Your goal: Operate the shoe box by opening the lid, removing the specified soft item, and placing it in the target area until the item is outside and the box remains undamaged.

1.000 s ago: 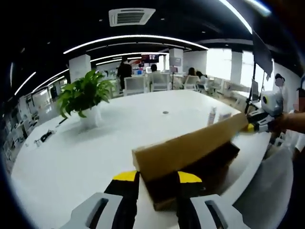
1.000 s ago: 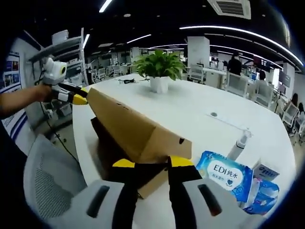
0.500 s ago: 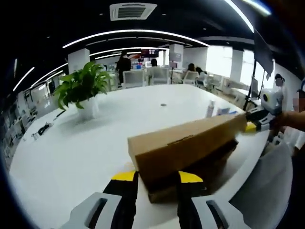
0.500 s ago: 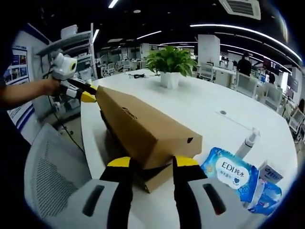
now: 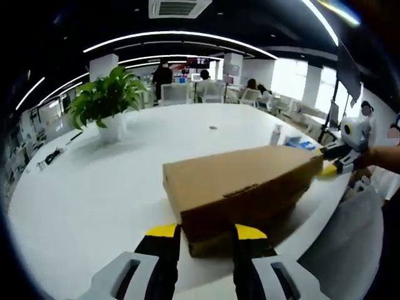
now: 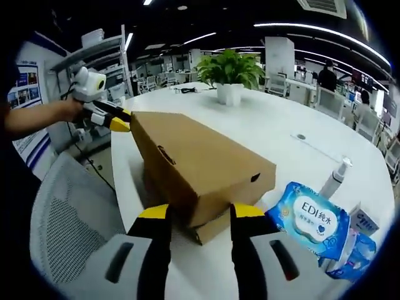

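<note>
A brown cardboard shoe box lid lies almost flat over its base, of which just a strip shows under the near end. My left gripper is shut on one end of the lid, and it appears at the far end in the right gripper view, held by a hand. At the opposite end my right gripper is shut on the lid; it appears at the far end in the left gripper view. The box contents are hidden.
The box sits near the edge of a large white table. A blue wet wipes pack, a spray bottle and a small carton lie beside it. A potted plant stands farther back. A grey mesh chair is at the table edge.
The lid has come down from a steep tilt to nearly level over the base, and the dark inside of the box no longer shows. Both grippers stayed at its ends.
</note>
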A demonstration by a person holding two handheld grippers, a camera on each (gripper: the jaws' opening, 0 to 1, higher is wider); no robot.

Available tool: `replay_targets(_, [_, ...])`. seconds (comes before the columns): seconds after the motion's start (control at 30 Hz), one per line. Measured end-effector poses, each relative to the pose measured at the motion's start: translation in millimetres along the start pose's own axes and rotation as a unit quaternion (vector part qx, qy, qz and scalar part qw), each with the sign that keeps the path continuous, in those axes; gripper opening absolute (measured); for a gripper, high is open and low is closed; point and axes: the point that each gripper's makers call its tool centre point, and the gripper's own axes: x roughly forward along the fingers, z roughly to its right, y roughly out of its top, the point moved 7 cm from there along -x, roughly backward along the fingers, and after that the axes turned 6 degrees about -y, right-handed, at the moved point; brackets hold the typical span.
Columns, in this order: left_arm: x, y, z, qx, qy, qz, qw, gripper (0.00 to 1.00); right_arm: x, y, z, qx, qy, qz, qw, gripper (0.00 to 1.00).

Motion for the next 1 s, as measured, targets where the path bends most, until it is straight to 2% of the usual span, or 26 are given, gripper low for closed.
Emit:
replay_targets(0.03, [0, -1.6, -0.2, -0.001, -0.001, -0.001, 1.0000, 0.33, 0, -0.5, 0, 0.000, 0.003, 0.000, 1.0000, 0.37])
replay_targets(0.07, [1, -3.3, -0.4, -0.004, -0.001, -0.005, 1.0000, 0.33, 1, -2.2, -3, 0.027, 0.013, -0.005, 0.9995, 0.38])
replay_targets(0.27, [4, -10.4, 0.1, -0.007, -0.004, -0.013, 0.9999, 0.32, 7, -8.1, 0, 0.040, 0.006, -0.005, 0.9992, 0.37])
replay_targets(0.6, [12, -18.6, 1.5, -0.021, -0.003, -0.026, 0.9994, 0.33, 19, -16.7, 2, 0.032, 0.005, -0.023, 0.9992, 0.37])
replay_targets(0.77, [19, -28.8, -4.4, -0.028, -0.001, -0.034, 0.9990, 0.32, 25, -21.2, 0, 0.007, -0.002, -0.034, 0.9994, 0.36])
replay_targets(1.0, [24, -32.3, -10.2, -0.028, 0.005, -0.045, 0.9986, 0.31, 29, -28.8, 4, 0.003, -0.009, -0.040, 0.9991, 0.35])
